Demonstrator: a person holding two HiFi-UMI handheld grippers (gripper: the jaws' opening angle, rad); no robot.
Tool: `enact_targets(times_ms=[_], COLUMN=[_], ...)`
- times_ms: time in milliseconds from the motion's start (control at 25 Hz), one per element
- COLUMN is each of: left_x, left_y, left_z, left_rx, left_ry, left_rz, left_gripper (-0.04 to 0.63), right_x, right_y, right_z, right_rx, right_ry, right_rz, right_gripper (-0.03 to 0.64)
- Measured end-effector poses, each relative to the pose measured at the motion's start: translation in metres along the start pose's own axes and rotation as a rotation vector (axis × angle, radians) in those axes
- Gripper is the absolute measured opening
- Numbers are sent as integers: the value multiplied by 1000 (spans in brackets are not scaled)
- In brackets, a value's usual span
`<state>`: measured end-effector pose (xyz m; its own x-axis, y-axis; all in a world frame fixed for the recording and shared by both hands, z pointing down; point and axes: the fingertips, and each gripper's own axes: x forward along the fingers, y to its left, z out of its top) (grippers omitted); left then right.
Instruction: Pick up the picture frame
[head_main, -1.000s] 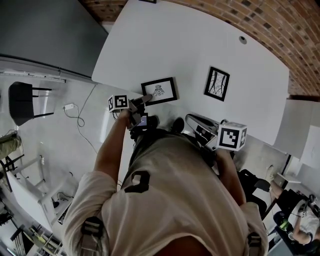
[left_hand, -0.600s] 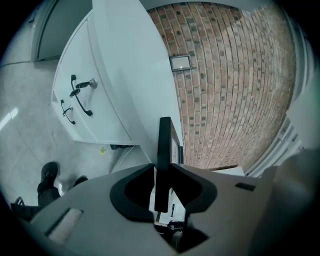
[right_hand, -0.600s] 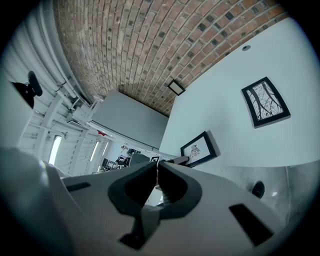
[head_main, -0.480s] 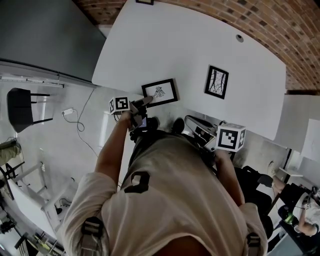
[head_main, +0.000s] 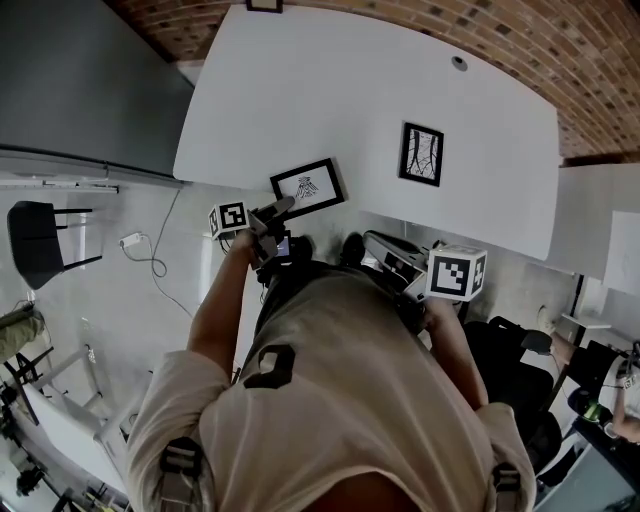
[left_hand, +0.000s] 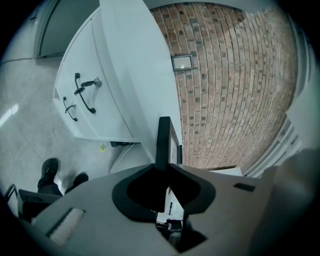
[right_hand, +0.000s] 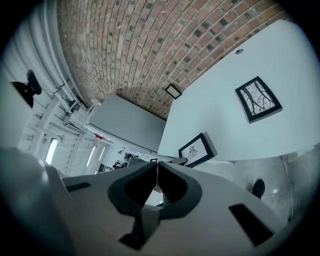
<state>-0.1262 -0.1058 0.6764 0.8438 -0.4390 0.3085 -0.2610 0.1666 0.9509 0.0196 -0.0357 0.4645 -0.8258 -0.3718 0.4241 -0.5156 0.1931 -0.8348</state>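
A black picture frame (head_main: 308, 187) with a small drawing lies at the white table's (head_main: 330, 90) near edge. My left gripper (head_main: 285, 207) is at its near-left corner. In the left gripper view the frame's black edge (left_hand: 163, 140) runs between the jaws of the left gripper (left_hand: 162, 167). The jaws have just been closing and pinch that edge. My right gripper (head_main: 385, 250) hangs below the table edge, close to the person's body. Seen in its own view, the right gripper (right_hand: 157, 164) is shut with nothing in it.
A second black frame (head_main: 421, 154) with a branch drawing lies further right on the table. A small frame (head_main: 264, 5) hangs on the brick wall. A grey cabinet (head_main: 80, 80), a black chair (head_main: 40, 225) and a floor cable (head_main: 150, 235) are on the left.
The left gripper stays at the frame's corner and its jaws sit tighter on the edge. The view has slid a little with the head. The right gripper has kept still.
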Motion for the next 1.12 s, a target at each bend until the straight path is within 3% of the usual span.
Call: enact_targets(times_ms=[760,1120], left_x=[-25,-49], left_y=[-9,-44], left_z=[-6,-1], left_rx=[-3,56], left_ry=[-37,-62], left_rz=[8,-66], left_gripper=[57,46], right_x=[6,8], right_y=[10,17], right_z=[-8,-19], right_rx=[-22,-11], right_ry=[-8,-25], right_rz=[-7,-25], right_gripper=[7,7])
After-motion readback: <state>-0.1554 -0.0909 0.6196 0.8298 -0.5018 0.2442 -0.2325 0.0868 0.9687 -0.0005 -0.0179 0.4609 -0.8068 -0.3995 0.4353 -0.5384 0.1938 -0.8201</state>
